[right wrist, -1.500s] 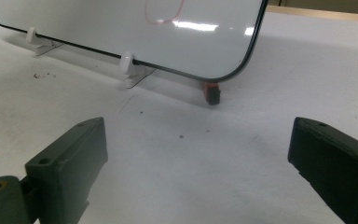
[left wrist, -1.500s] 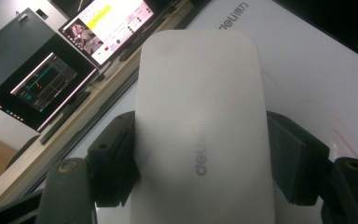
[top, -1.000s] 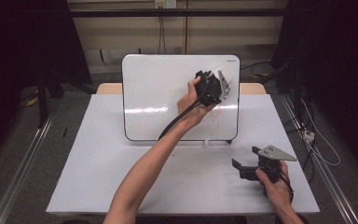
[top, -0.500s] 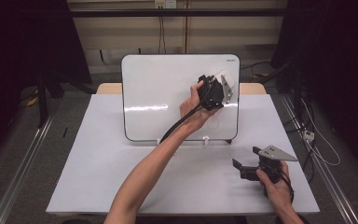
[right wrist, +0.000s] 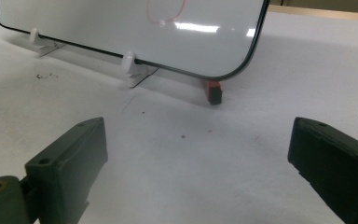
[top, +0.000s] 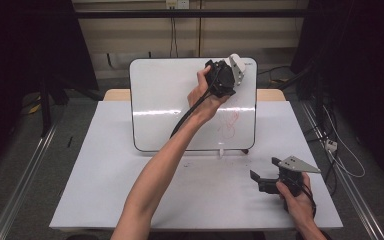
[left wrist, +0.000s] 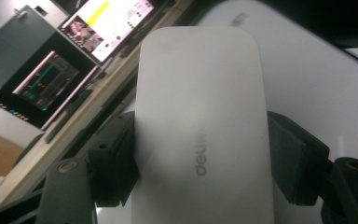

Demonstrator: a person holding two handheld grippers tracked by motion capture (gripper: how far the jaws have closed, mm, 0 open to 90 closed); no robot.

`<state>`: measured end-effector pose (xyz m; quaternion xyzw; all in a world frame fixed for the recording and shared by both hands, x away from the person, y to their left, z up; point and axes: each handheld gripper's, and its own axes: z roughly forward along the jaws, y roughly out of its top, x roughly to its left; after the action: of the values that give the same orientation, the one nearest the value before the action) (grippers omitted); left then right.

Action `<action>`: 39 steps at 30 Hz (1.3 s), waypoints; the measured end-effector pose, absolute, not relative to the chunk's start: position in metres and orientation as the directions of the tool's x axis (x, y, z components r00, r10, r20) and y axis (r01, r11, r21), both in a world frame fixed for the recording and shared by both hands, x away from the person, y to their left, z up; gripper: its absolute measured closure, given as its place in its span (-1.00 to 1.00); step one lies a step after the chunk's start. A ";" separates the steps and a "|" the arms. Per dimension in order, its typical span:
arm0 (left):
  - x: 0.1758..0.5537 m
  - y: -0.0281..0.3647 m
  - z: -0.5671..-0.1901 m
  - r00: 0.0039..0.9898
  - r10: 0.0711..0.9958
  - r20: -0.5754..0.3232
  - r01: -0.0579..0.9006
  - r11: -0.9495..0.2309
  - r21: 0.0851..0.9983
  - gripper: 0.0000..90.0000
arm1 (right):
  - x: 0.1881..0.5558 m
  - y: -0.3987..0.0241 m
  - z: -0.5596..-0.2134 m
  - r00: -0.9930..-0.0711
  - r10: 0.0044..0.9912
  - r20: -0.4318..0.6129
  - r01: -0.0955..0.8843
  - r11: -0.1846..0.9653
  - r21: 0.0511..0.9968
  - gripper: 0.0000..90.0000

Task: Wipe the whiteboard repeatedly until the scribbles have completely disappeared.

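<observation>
My left tongs point(top: 228, 75) grip a white eraser point(left wrist: 200, 130), held up against the upper right of the whiteboard point(top: 165, 105) standing on the tabletop point(top: 105, 190). Red marks point(top: 230, 125) sit on the board below the eraser. My right tongs point(top: 260, 179) rest open on the tabletop, well apart from the board.

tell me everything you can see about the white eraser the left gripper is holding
The white eraser is a smooth, rounded oblong that looks like plastic, with grey "deli" lettering on its face. It sits clamped between the left gripper's two black jaws, one pad on each long side. In the high view it is held up at the whiteboard's upper right, above the red scribble.
</observation>
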<state>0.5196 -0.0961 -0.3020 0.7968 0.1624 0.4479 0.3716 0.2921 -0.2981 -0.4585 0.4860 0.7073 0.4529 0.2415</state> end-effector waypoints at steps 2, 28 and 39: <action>0.520 -0.095 -0.304 0.542 0.583 0.606 -0.082 -0.681 0.728 -0.31 | 0.292 -0.298 -0.458 -0.410 0.907 0.099 0.470 0.116 0.875 -0.90; 0.472 -0.111 -0.358 0.593 0.448 0.669 -0.176 -0.738 0.651 -0.31 | 0.291 -0.296 -0.457 -0.416 0.905 0.088 0.464 0.128 0.876 -0.90; 0.497 -0.098 -0.330 0.587 0.507 0.631 -0.126 -0.713 0.690 -0.31 | 0.291 -0.297 -0.458 -0.413 0.906 0.090 0.465 0.125 0.877 -0.89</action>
<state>0.4970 -0.0984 -0.3300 0.8145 0.1169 0.4393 0.3604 0.2911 -0.2975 -0.4576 0.4836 0.7089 0.4514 0.2446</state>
